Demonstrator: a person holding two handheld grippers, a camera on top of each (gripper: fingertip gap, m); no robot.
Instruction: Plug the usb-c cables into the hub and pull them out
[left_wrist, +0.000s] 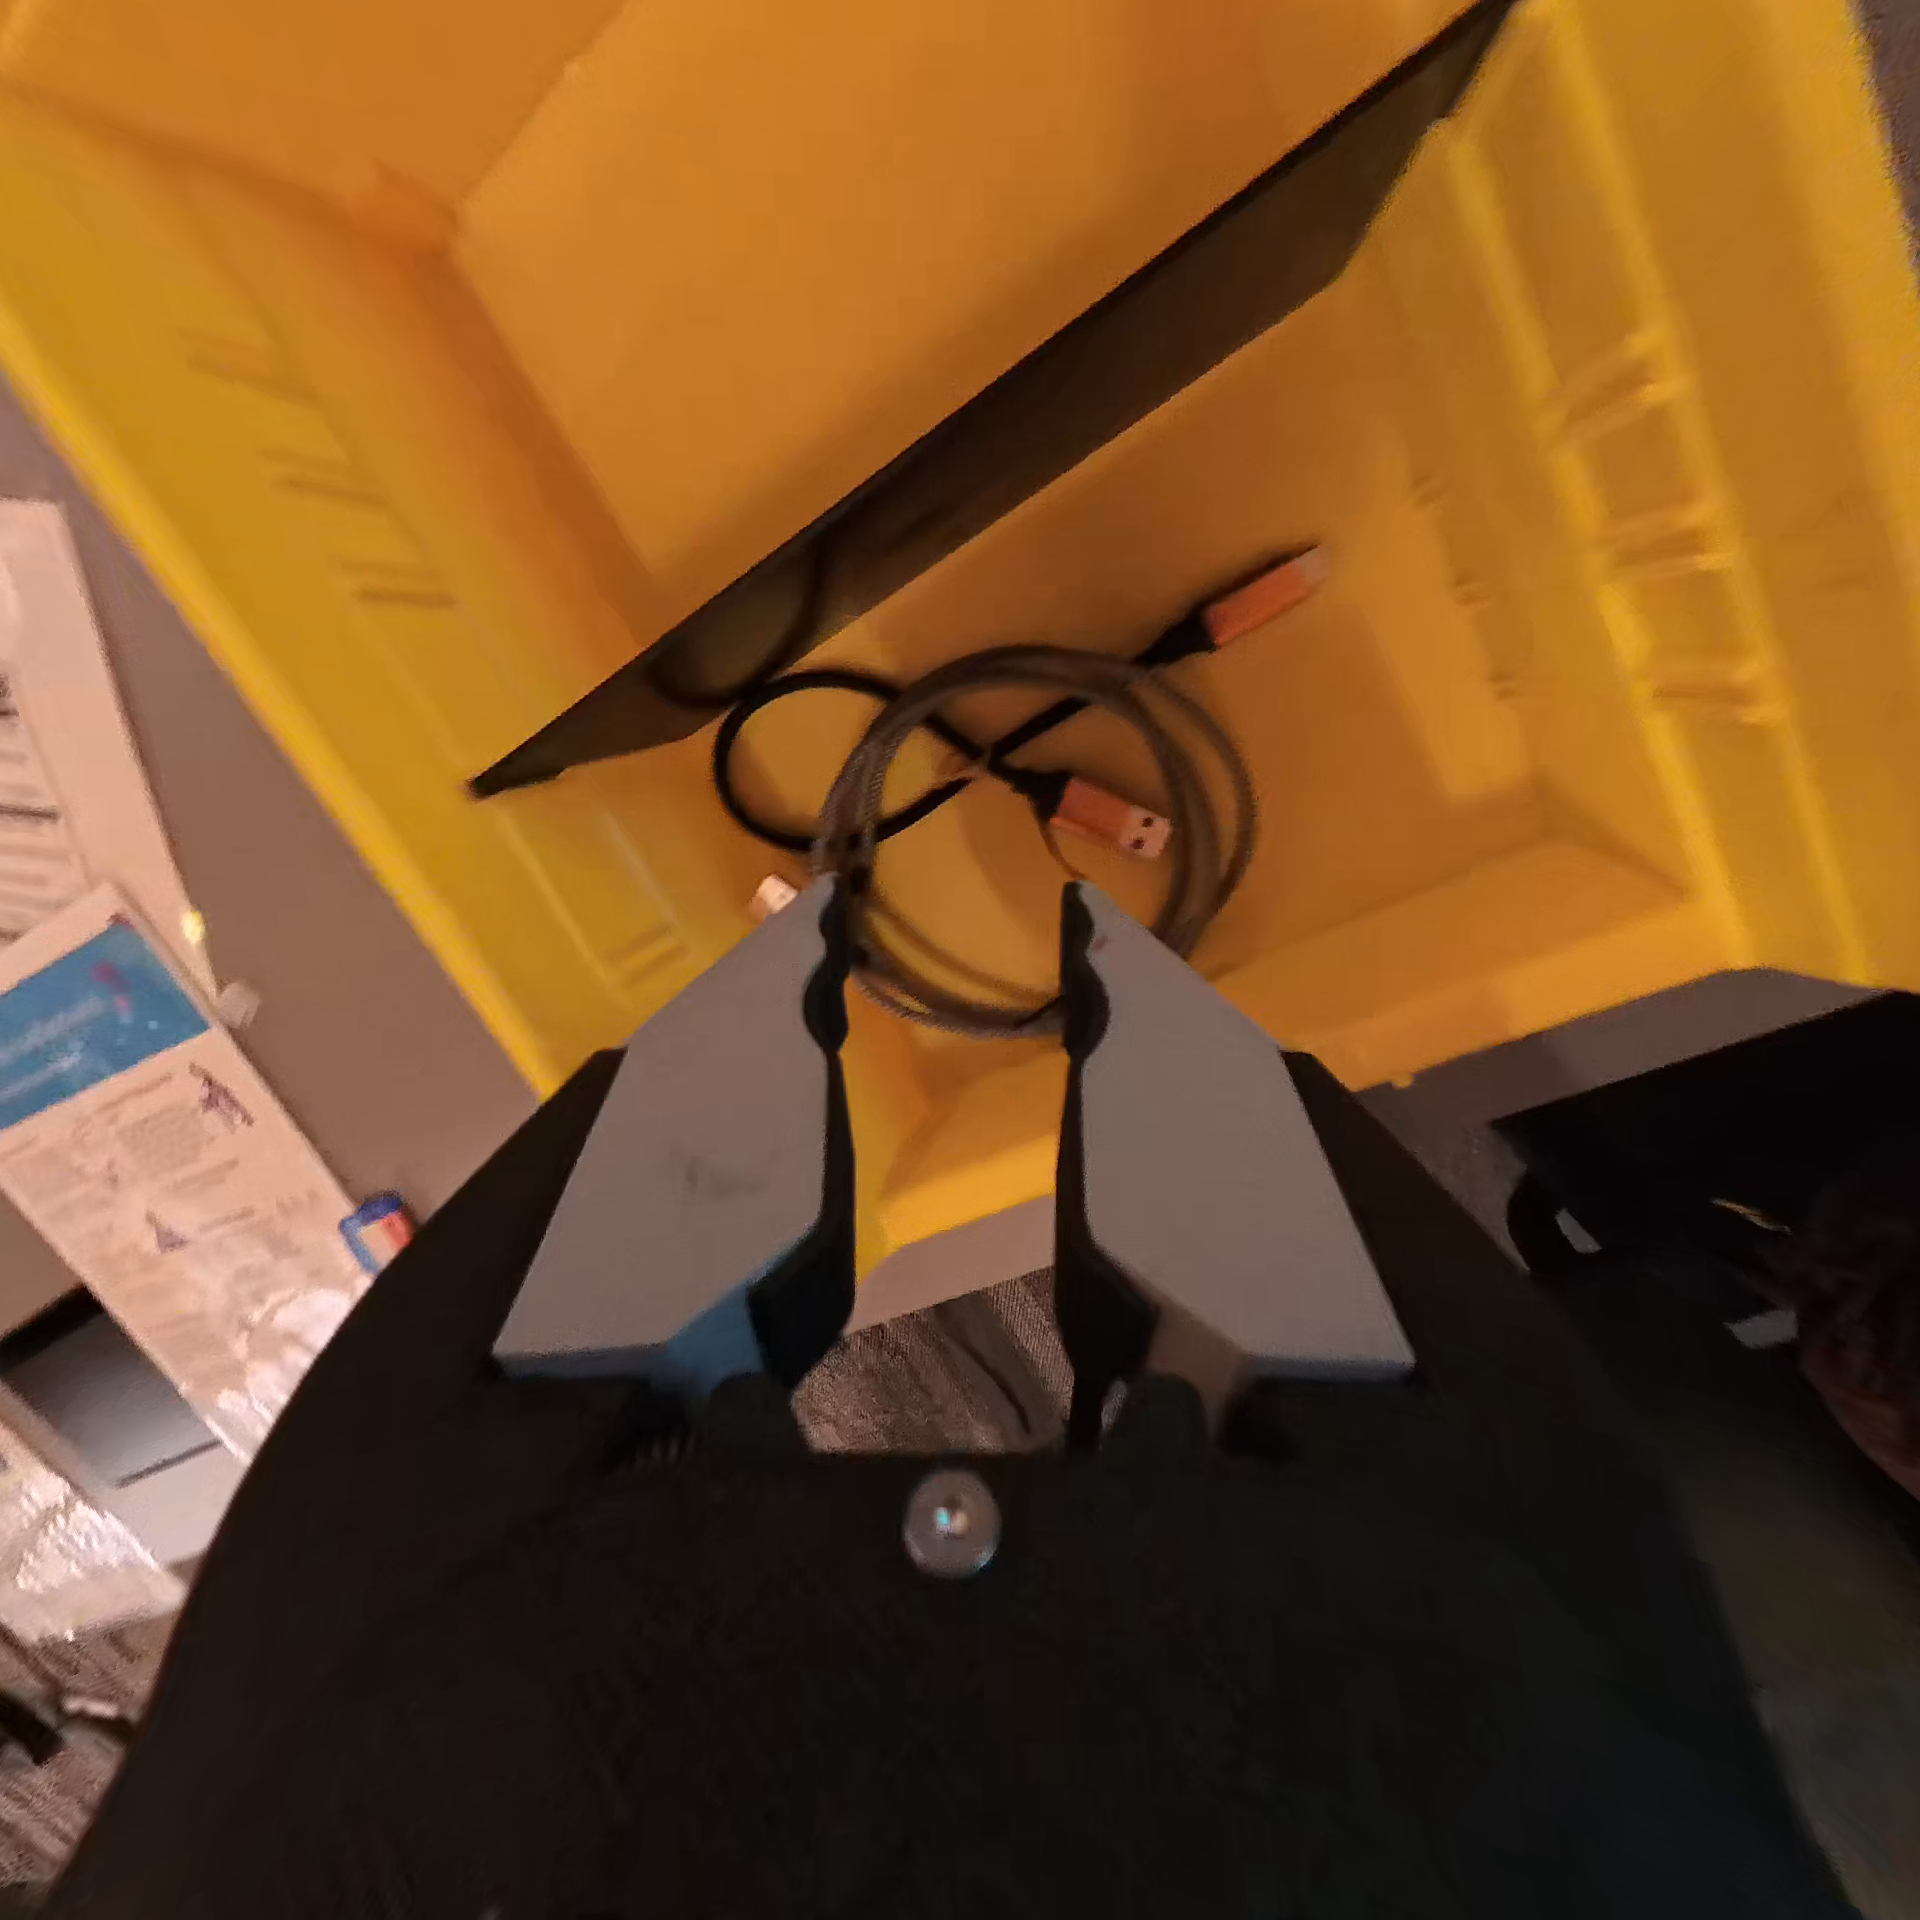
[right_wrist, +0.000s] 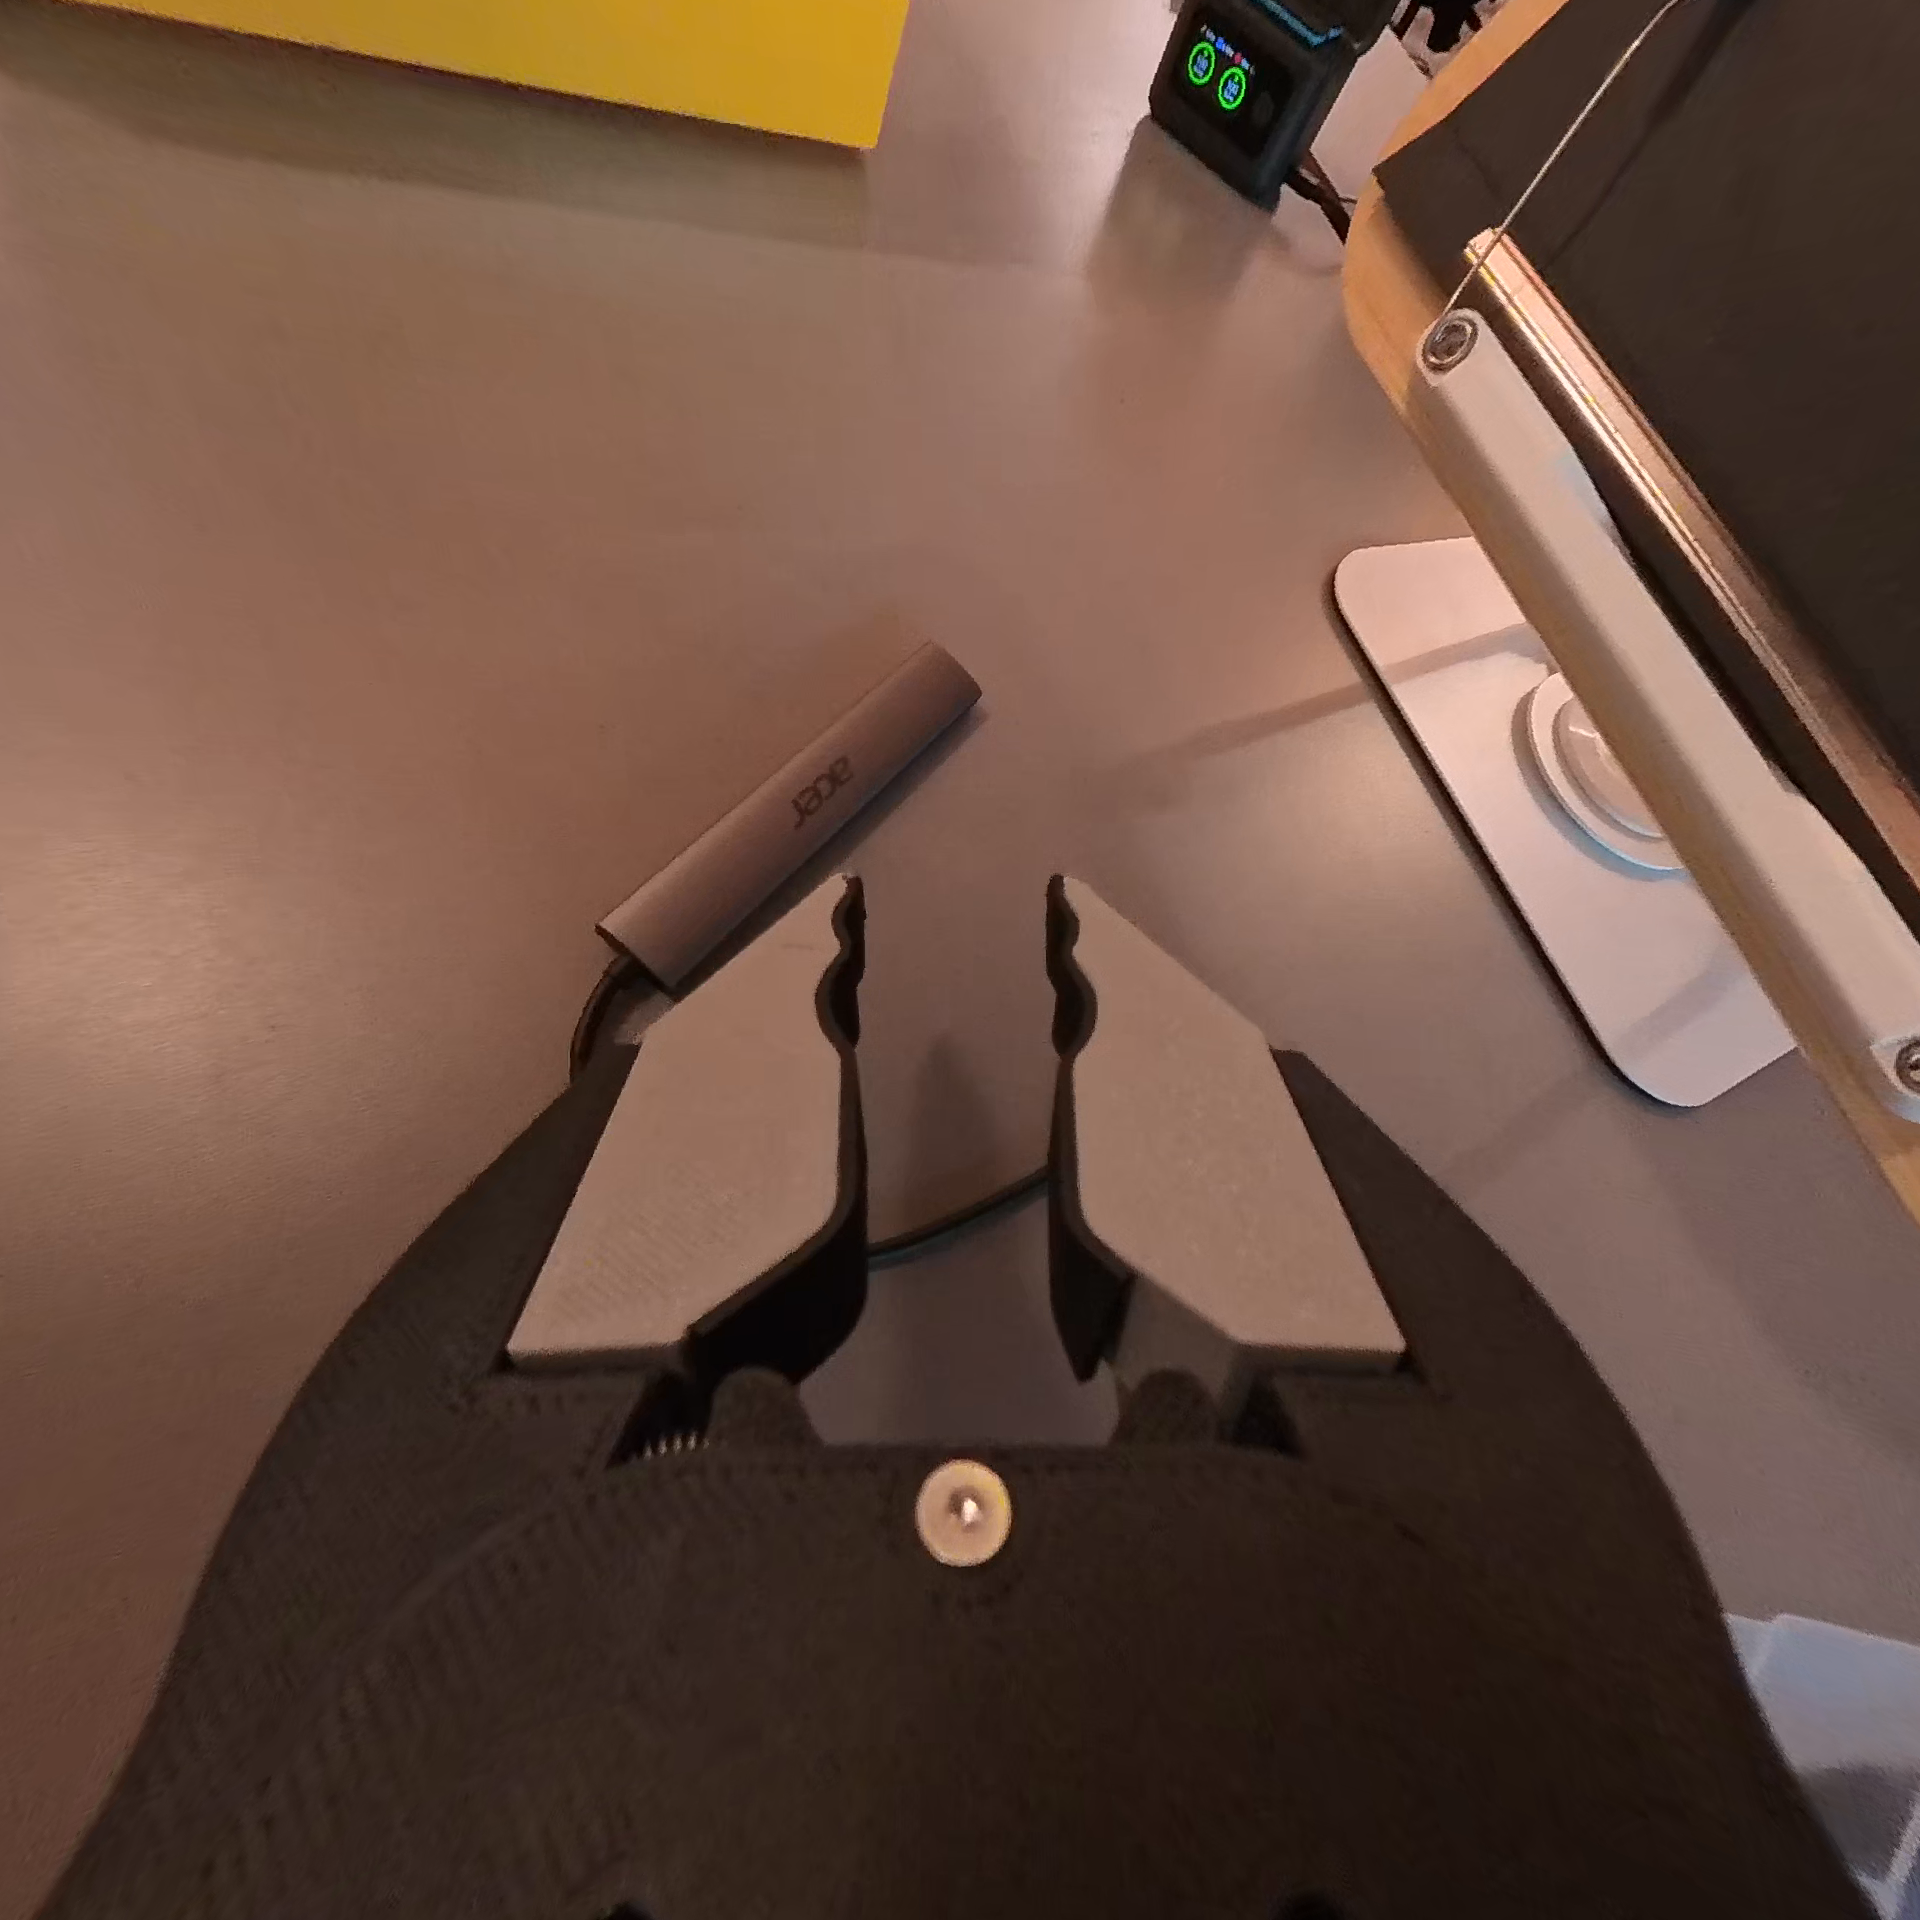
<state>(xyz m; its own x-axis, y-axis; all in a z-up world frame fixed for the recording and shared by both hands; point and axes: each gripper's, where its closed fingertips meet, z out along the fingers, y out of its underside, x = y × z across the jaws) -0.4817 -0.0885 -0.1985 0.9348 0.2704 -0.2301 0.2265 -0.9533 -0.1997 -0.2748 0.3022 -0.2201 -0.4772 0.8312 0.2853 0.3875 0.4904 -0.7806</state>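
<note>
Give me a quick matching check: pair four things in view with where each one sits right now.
Things:
1. hub
2. grey braided cable
3. left gripper
4. small screen device

Places or states:
A. coiled inside the yellow bin
B. lying flat on the grey table
C. far edge of the table, display lit green
D. open, above the coil

Pairs: 1-B, 2-A, 3-D, 4-C

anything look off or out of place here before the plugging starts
Nothing damaged or spilled. The cables aren't laid out: a grey cable and a black cable lie coiled and crossed over each other in the yellow bin. The hub lies askew on the desk, nothing visibly plugged into its ports. Both tongs are open and empty.
</note>
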